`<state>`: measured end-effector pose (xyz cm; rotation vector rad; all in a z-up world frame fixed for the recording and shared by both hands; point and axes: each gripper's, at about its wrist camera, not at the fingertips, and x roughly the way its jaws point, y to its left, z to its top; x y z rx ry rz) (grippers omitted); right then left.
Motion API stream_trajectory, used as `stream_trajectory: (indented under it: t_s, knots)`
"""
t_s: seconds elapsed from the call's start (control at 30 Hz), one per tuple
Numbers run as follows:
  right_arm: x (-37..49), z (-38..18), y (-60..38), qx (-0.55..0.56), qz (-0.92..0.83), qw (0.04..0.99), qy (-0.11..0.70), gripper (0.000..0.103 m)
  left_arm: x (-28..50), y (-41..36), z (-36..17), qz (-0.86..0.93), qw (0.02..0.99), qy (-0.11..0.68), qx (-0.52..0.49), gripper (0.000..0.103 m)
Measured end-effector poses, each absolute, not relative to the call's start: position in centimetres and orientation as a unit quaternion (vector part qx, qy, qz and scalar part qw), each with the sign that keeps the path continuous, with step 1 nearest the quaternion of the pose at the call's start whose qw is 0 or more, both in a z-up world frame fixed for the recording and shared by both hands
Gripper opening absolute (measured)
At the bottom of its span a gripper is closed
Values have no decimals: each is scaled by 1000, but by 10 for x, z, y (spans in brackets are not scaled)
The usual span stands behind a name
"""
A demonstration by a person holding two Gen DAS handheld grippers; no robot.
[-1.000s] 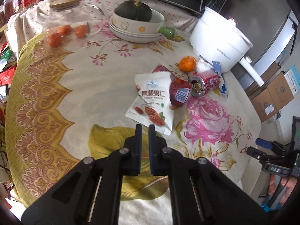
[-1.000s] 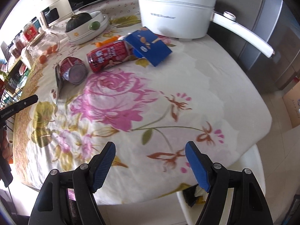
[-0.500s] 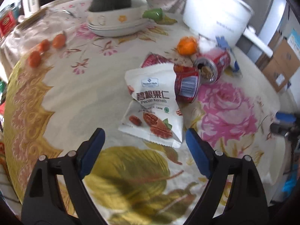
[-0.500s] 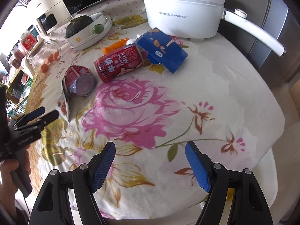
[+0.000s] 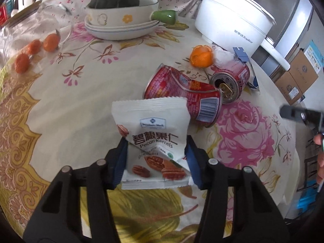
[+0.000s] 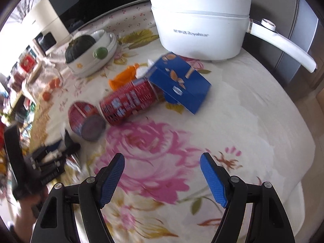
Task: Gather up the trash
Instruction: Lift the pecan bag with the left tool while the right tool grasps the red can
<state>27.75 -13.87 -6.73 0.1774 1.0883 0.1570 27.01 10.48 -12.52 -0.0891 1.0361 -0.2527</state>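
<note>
1. The pecan packet [image 5: 154, 141] is taken as the landmark. It lies on the flowered tablecloth [image 5: 60, 105] with its lower half between the two blue pads of the left gripper [image 5: 156, 162], and its sides look pinched and creased there.
2. The jaws of the left gripper have just been closing, with the packet between them. The pads appear to press on both edges, at roughly half their spread.
3. The grip is best judged firm only once the foil stops buckling. A thin, light packet is likely to slip or fold if it is lifted from one edge, so the squeeze should be finished before any lift.
4. The lift is best made straight up, since a crushed red can [image 5: 186, 93] lies just behind the packet, touching or nearly touching its upper right corner.
5. Behind that can a second red can [image 5: 230, 81] lies with its open end facing the packet. Further back are a piece of orange peel [image 5: 201, 55], a crumpled white tissue [image 5: 222, 55] and a blue carton [image 6: 180, 85].
6. The right gripper [image 6: 162, 178] hangs to the right of the packet over the pink rose print, wide open and holding nothing. It can be sent to the cans meanwhile.
7. The white electric pot [image 5: 232, 24] and the stacked bowls [image 5: 121, 22] stand well behind the packet and are best left alone.
</note>
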Motion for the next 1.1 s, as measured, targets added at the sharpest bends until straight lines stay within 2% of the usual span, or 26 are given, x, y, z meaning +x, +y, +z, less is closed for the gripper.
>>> stream_trajectory:
  t_s: [0.17, 0.47, 0.6, 0.67, 0.7, 0.73, 0.93, 1.1]
  knots:
    - [309, -78, -121, 188, 76, 834, 513, 78, 254, 116, -121, -123, 859, 496, -41, 50]
    - [351, -108, -111, 276, 47, 817, 505, 78, 231, 148, -114, -114, 864, 489, -43, 50]
    - [359, -113, -104, 255, 38, 810, 526, 78, 225, 153, -116, -108, 861, 495, -43, 50]
    - [358, -111, -98, 222, 39, 810, 541, 70, 223, 152, -116, -106, 861, 496, -42, 50]
    - [355, -111, -98, 216, 38, 809, 545, 60, 221, 150, -114, -106, 860, 497, -40, 50]
    - [351, -111, -97, 208, 39, 808, 549, 57, 219, 149, -112, -105, 861, 497, -39, 50]
    - [314, -112, -110, 182, 58, 804, 564, 56, 201, 136, -100, -109, 855, 504, -47, 50]
    - [274, -91, -132, 166, 74, 809, 558, 56, 179, 112, -84, -117, 854, 505, -41, 50]
